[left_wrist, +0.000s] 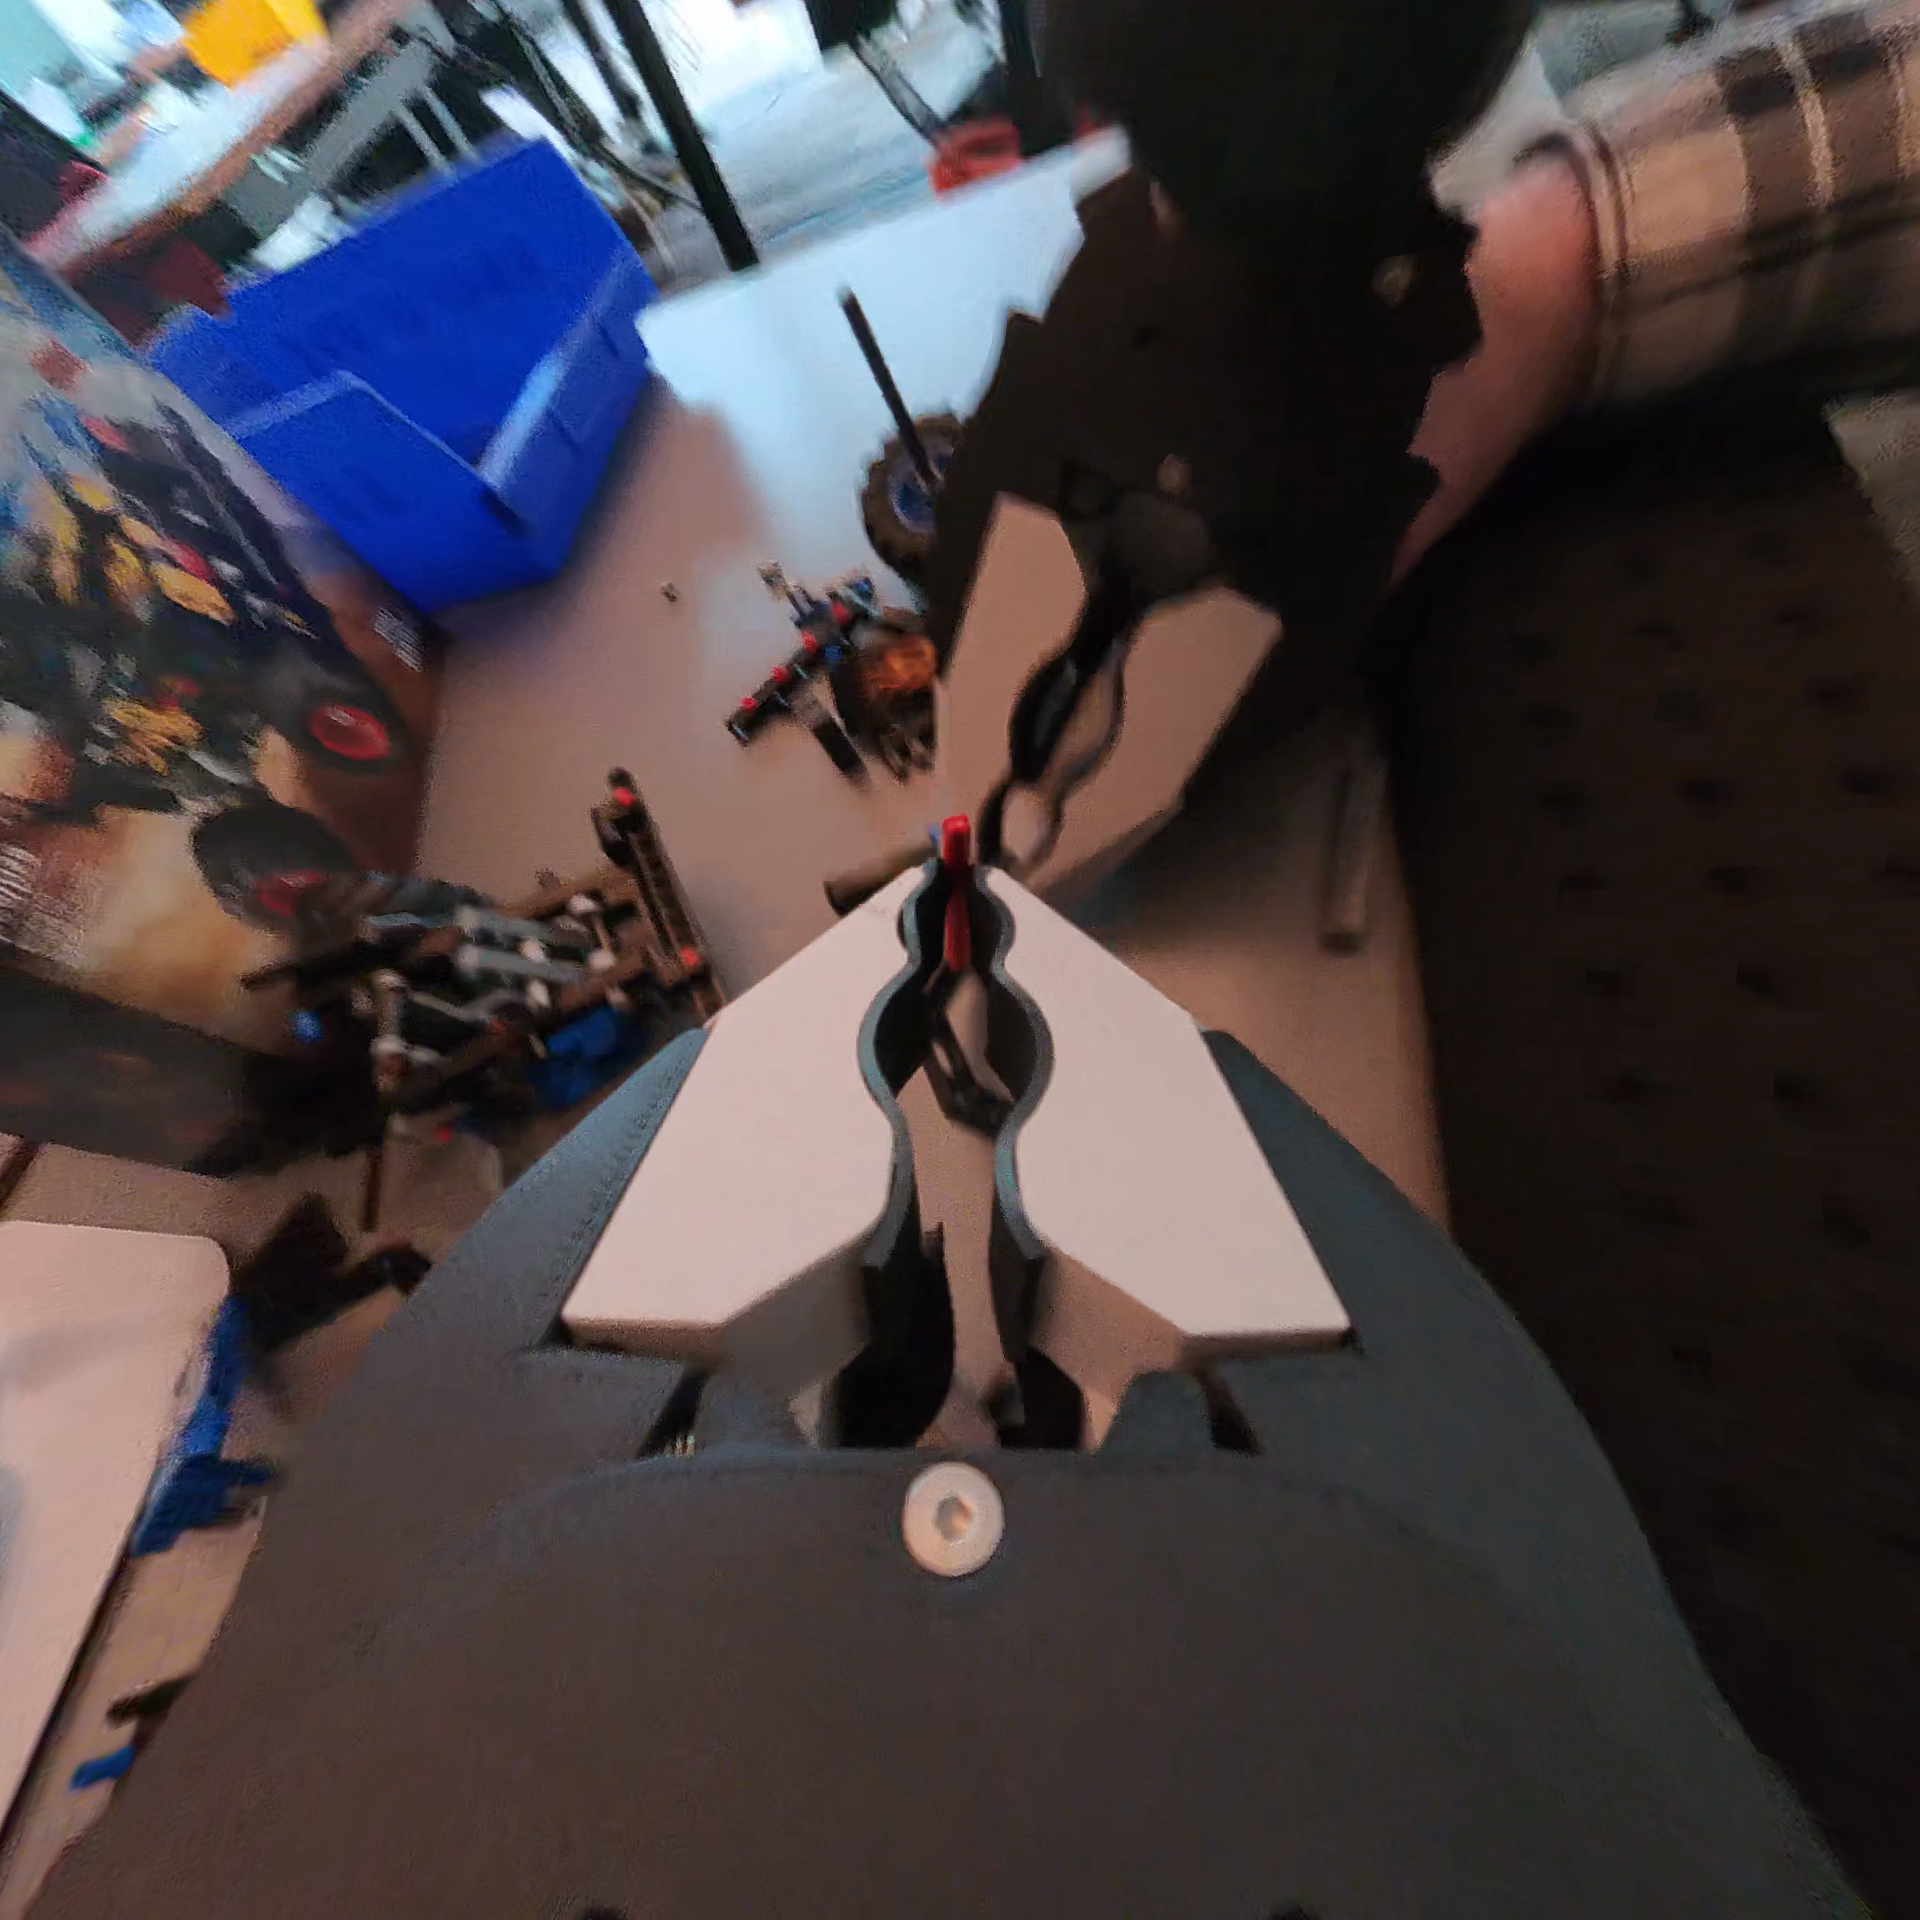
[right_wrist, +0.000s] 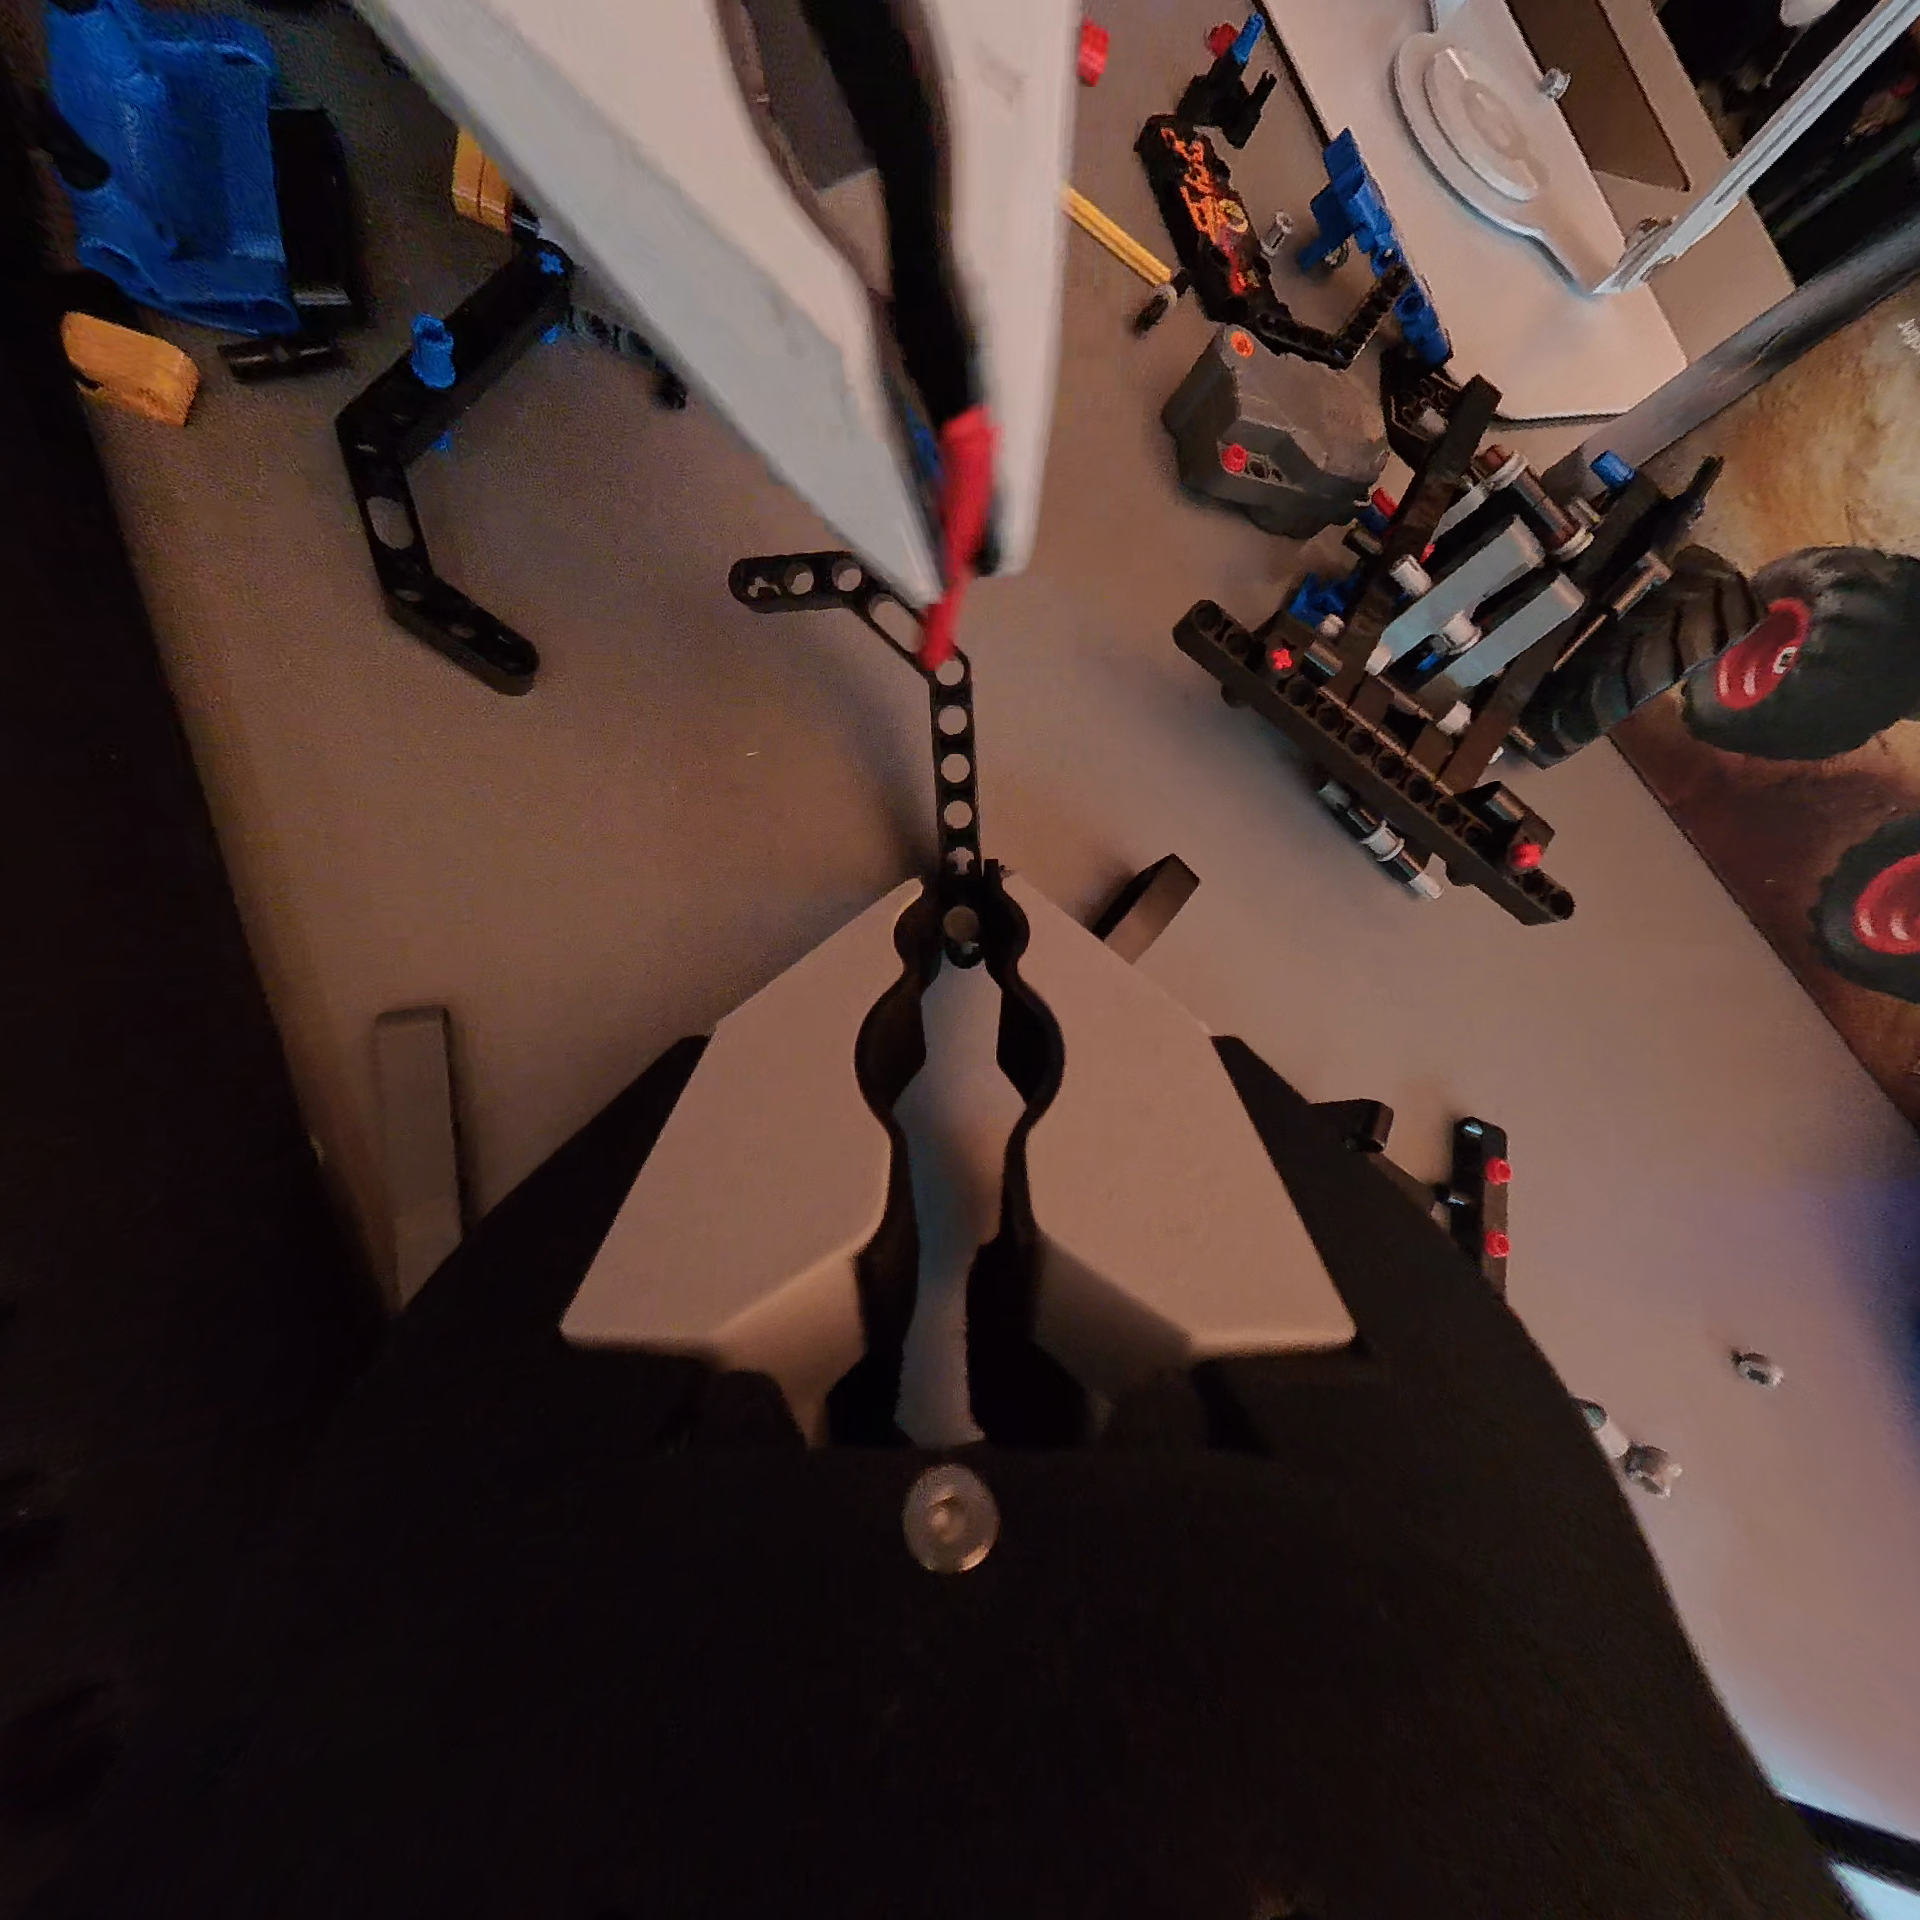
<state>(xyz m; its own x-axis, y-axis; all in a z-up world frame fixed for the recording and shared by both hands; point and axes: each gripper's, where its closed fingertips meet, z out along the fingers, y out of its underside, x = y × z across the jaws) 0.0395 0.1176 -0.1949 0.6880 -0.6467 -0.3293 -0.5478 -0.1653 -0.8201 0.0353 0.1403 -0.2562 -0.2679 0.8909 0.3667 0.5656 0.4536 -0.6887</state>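
My left gripper is shut on a thin red pin held above the grey table. My right gripper is shut on one end of a black angled beam with a row of holes, which sticks out forward. In the right wrist view the left gripper comes in from the top, and the red pin points down with its tip touching the beam near its bend. In the left wrist view the right gripper faces mine, tip to tip.
A half-built black and grey brick frame lies to the right, by a grey motor block and a picture box. A loose black bent beam, yellow pieces and a blue bin are around. A plaid sleeve shows at top right. There is about 7 centimeters between the tips of the two grippers.
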